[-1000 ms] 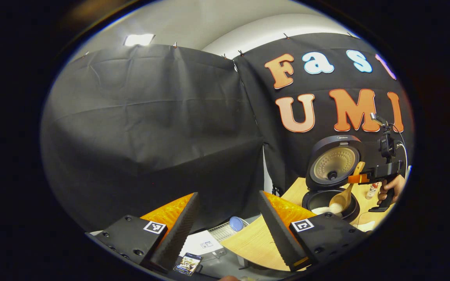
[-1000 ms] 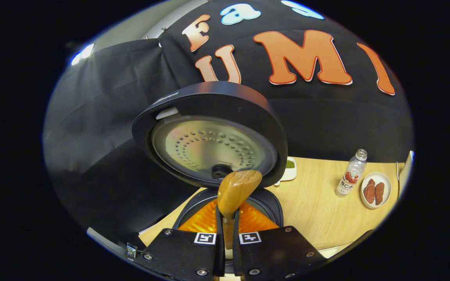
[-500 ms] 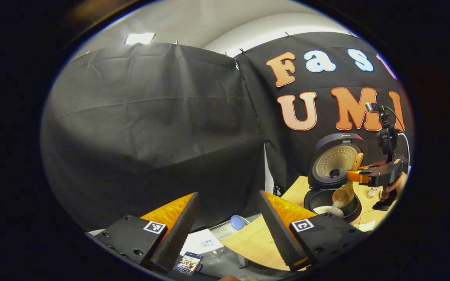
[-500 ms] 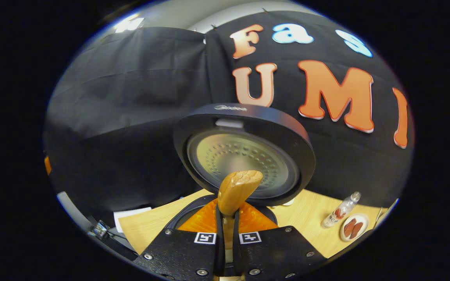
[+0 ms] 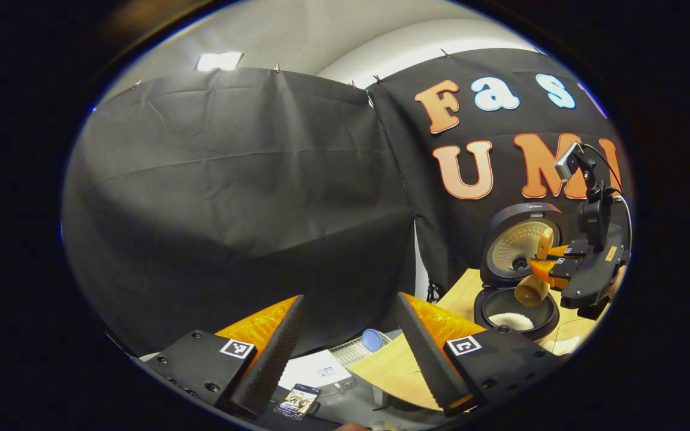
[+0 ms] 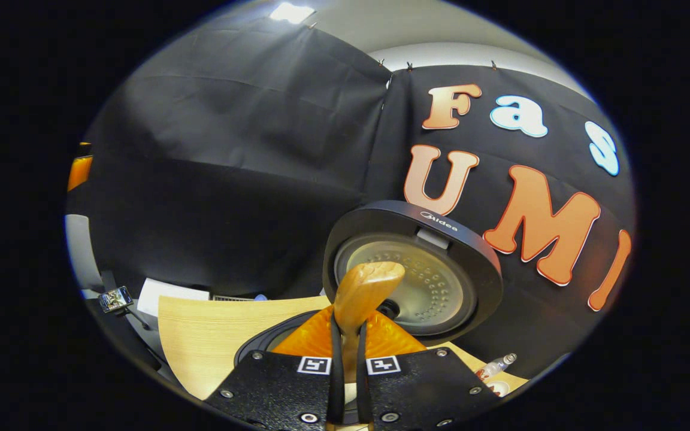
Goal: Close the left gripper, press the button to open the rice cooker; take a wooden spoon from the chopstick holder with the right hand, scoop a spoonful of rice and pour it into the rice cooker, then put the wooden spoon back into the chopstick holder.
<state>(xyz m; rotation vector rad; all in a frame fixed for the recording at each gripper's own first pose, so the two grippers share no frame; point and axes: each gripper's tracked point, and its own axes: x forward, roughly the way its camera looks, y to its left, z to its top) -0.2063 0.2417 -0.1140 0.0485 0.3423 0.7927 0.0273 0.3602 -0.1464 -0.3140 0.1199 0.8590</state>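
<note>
Two fingers of the right gripper [image 6: 345, 353] are pinched hard on the wooden spoon [image 6: 364, 291], almost no gap between them, handle end sticking up past the fingertips in the right gripper view. Gripping mid-handle like that leaves the bowl hanging below, free to tip. From the left gripper view the same right gripper [image 5: 551, 266] sits above the rice cooker [image 5: 516, 299], spoon bowl [image 5: 530, 290] turned sideways with its opening facing off to the side, just over the pot. Looks empty; a white mound of rice [image 5: 511, 321] lies in the inner pot. Judgement: the pour is done or finishing, and the tilt is there to dump the last grains.

Rice cooker lid [image 6: 417, 269] stands upright and open behind the spoon, so the button step is finished. Lid staying up gives the spoon clear access from the front.

Left gripper [image 5: 345, 341] is held well back off the table edge, fingers spread wide, nothing between them. Probably parked out of the way so it does not block the right hand.

Wooden table [image 6: 213, 335] carries the cooker; a small bottle [image 6: 495, 365] and the edge of a plate [image 6: 501, 387] sit low right in the right gripper view. Below the left gripper are a phone [image 5: 297, 401], a white sheet [image 5: 315, 374] and a blue round object [image 5: 371, 340], unrelated clutter.

Chopstick holder cannot be made out. Next step, as a guess: level the spoon, carry it back to the holder, and drop it in handle-up.
</note>
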